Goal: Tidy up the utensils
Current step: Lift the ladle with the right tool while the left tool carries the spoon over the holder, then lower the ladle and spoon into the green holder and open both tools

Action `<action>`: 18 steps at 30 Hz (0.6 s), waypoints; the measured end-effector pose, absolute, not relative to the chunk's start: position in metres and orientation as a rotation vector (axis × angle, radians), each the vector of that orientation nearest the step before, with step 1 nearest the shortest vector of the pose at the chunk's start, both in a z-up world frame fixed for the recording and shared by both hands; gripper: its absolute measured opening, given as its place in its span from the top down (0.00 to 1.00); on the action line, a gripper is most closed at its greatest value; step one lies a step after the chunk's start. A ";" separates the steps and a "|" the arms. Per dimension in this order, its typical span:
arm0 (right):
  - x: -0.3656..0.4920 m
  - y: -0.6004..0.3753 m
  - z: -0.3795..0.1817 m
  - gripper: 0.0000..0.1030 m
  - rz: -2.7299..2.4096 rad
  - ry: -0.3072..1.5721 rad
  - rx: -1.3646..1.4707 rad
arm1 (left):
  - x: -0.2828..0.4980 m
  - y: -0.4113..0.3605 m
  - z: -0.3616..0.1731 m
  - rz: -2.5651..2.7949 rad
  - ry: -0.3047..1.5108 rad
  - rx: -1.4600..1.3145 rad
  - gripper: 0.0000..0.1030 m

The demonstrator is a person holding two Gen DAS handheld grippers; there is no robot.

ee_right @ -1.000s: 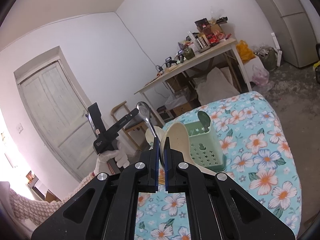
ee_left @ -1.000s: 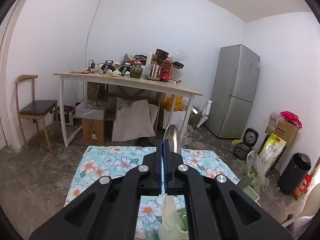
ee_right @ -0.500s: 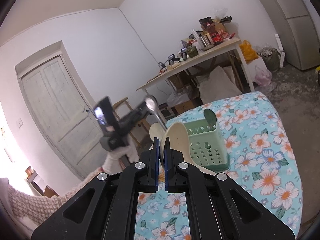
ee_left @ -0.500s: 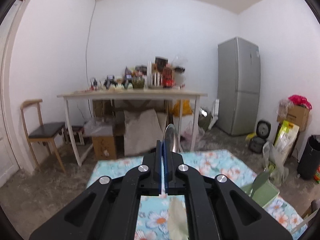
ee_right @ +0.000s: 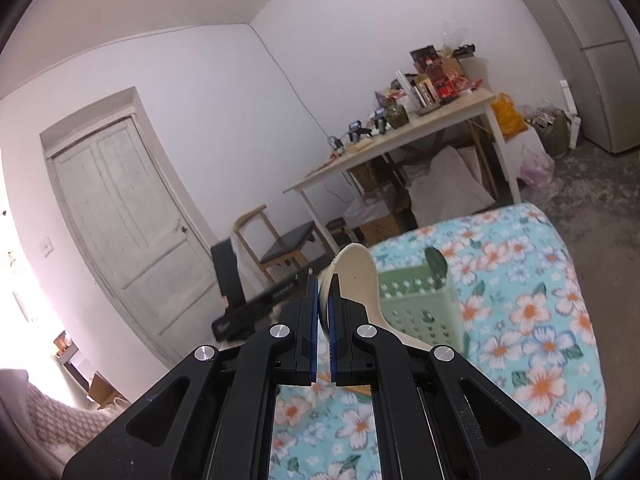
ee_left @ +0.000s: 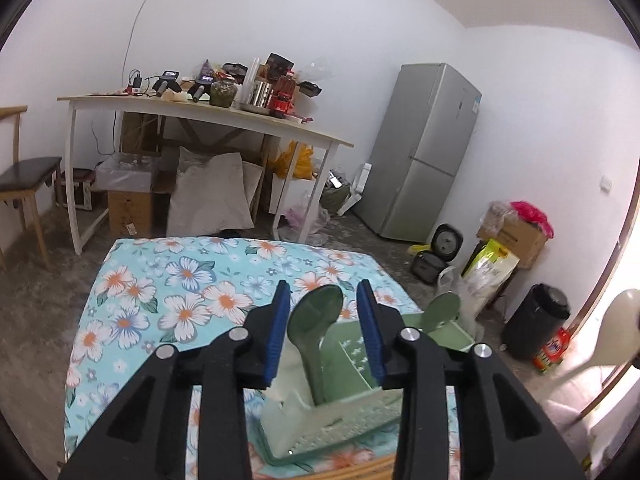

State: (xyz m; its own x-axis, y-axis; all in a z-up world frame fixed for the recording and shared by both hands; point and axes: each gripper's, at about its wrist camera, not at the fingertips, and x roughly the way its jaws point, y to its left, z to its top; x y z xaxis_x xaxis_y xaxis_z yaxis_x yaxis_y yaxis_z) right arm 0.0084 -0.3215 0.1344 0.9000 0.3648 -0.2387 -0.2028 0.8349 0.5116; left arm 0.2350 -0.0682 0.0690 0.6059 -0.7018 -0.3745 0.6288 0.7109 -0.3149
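Observation:
My left gripper is open just above a green utensil holder on the floral tablecloth. A metal spoon stands upright in the holder between the open fingers, free of them. A green spoon stands in the holder's far side. My right gripper is shut on a cream plastic spoon, held beside the green holder. That cream spoon also shows at the right edge of the left wrist view.
A cluttered white table stands against the back wall with boxes and sacks under it. A grey fridge stands at the right. A wooden chair is at the left. A black bin and bags lie on the floor.
My left gripper carried the metal spoon down into the green holder and opened, leaving the spoon standing there. My right gripper kept its hold on the cream spoon and shifted slightly.

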 end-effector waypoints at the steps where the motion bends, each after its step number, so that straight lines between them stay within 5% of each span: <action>1: 0.011 -0.323 0.138 0.97 0.315 0.326 0.500 | 0.230 -0.063 0.071 -0.781 0.492 -0.173 0.64; 8: 0.044 -0.335 0.160 0.97 0.400 0.256 0.539 | 0.192 -0.032 0.071 -0.801 0.484 -0.192 0.51; 18: 0.105 -0.338 0.161 0.97 0.443 0.255 0.548 | 0.134 -0.007 0.020 -0.766 0.611 -0.121 0.45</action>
